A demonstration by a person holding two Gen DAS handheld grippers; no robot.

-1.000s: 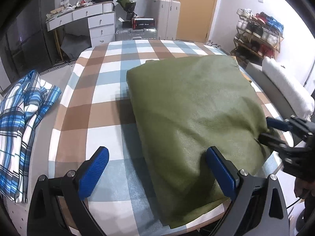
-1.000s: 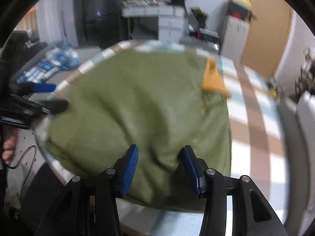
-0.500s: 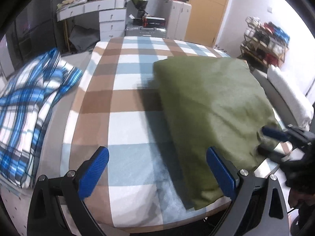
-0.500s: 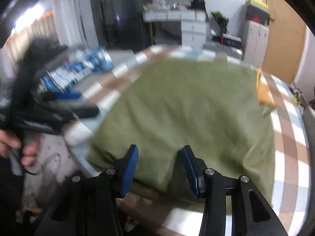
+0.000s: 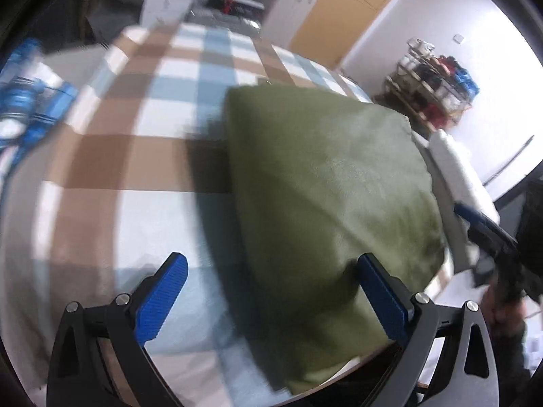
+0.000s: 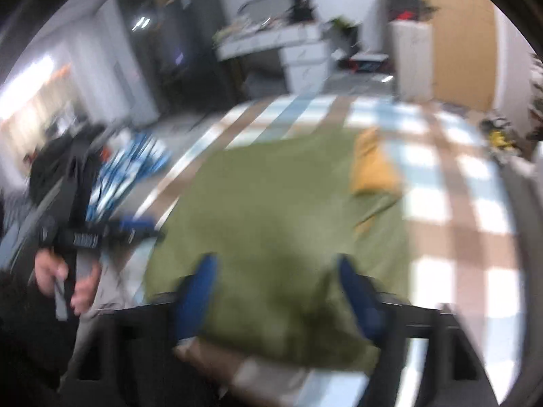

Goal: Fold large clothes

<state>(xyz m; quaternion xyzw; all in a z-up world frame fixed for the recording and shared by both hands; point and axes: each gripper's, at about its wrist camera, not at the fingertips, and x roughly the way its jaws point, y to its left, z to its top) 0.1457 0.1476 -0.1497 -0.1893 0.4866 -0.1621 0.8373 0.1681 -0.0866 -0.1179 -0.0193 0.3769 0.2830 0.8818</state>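
Observation:
An olive green garment point(image 5: 325, 196) lies folded on the checked table point(image 5: 142, 156), reaching its near edge. My left gripper point(image 5: 271, 291) is open above the garment's near left edge and holds nothing. In the blurred right wrist view the garment point(image 6: 271, 203) has an orange-yellow patch point(image 6: 371, 166) on its far right. My right gripper point(image 6: 278, 291) is open over the garment's near edge, with nothing held. The left gripper also shows in the right wrist view point(image 6: 135, 232) at the left, and the right gripper in the left wrist view point(image 5: 475, 217) at the right.
A blue plaid shirt point(image 5: 23, 98) lies to the left of the table. White drawers point(image 6: 302, 57), a wooden door point(image 5: 346, 3) and a shoe rack point(image 5: 437, 84) stand beyond the table. A white padded roll point(image 5: 458, 173) lies to the right.
My right gripper has opened wide and let go of the green garment's edge. Both grippers have drawn back and shifted; the garment stays flat on the table.

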